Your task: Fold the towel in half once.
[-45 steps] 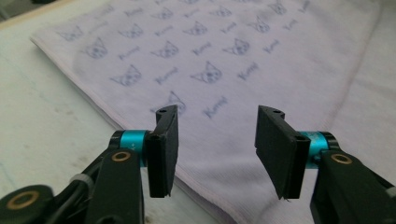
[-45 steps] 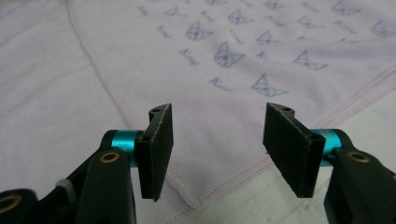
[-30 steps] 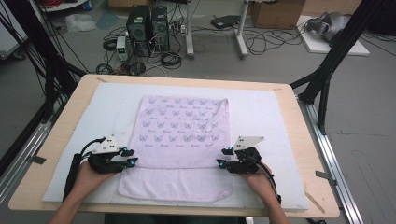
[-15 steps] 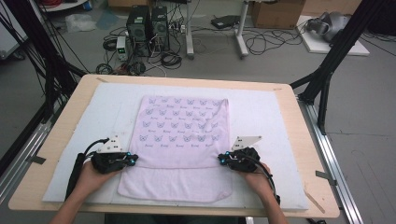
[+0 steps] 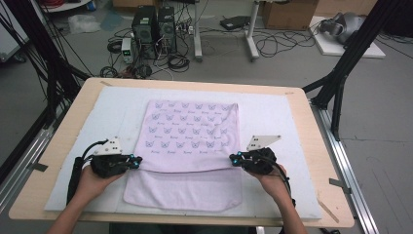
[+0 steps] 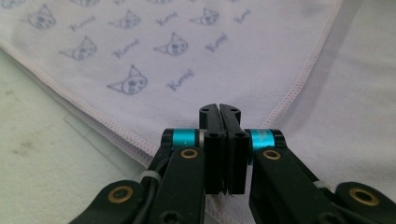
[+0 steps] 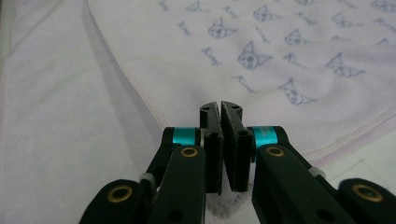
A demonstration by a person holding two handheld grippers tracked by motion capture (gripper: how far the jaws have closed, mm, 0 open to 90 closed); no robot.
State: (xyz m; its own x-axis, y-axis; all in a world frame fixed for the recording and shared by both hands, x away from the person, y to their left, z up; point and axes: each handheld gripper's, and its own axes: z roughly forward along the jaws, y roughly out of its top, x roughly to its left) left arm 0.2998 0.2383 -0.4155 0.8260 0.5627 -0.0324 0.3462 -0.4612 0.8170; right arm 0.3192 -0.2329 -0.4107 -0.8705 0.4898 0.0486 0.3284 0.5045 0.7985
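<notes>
Your table (image 5: 311,122) was the biggest thing in front of you, a pale wooden top reaching well beyond both tools, and a white mat (image 5: 102,126) covered most of it, running out past your left tool on one side and your right tool on the other. On the mat lay the towel (image 5: 192,131), light purple with small printed cat faces, spread between your two tools. Its far part lay flat ahead of the tips, printed side up. Its near part, plain side up, lay flat on the mat between your hands, and the printed layer's hemmed edge crossed from one tool to the other.

Your left gripper (image 5: 137,160) sat at the towel's left edge, tips pointing inward toward the cloth. In the left gripper view (image 6: 219,122) its jaws had just been closing and stood pressed together, clamped on the towel's edge, with the stitched hem running away from the tips on both sides and the printed cloth straight ahead. Your right gripper (image 5: 234,159) sat at the towel's right edge, facing the left one across the cloth. In the right gripper view (image 7: 220,122) its jaws had likewise just been closing and were pinched on the towel, the hem passing just to one side of the tips and a bit of fuzzy cloth showing below them.
</notes>
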